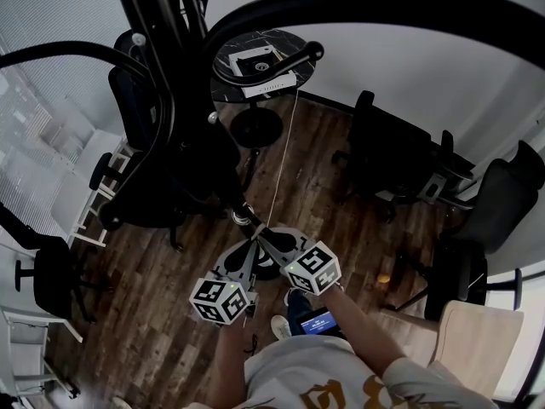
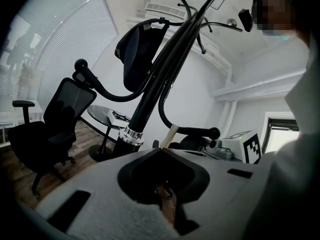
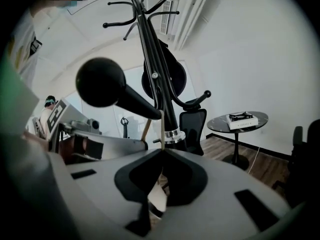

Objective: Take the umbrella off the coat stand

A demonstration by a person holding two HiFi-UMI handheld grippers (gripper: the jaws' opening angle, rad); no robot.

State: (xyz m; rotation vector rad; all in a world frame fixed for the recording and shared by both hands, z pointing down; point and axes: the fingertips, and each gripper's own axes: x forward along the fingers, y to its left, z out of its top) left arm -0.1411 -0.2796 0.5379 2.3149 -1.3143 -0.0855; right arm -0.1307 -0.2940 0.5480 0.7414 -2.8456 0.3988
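Note:
The black coat stand (image 1: 157, 49) rises in front of me, with curved arms that end in balls. A long black umbrella (image 2: 165, 69) with a silver collar (image 1: 241, 217) hangs close along its pole. A thin beige cord (image 1: 285, 152) runs from a low hook arm (image 1: 298, 58) down to both grippers. My left gripper (image 1: 249, 250) is shut, and the cord (image 2: 171, 132) comes out at its jaw tips (image 2: 161, 149). My right gripper (image 1: 266, 235) is shut on the cord (image 3: 161, 126) just under the ball-ended arm (image 3: 100, 81). The two grippers are almost touching.
A dark cap (image 2: 137, 54) hangs on an upper hook. Behind the stand is a round black table (image 1: 223, 88) with a white box on it. Black office chairs (image 1: 140, 100) (image 1: 396, 156) stand on both sides, and a beige seat (image 1: 477, 339) is at lower right. The floor is dark wood.

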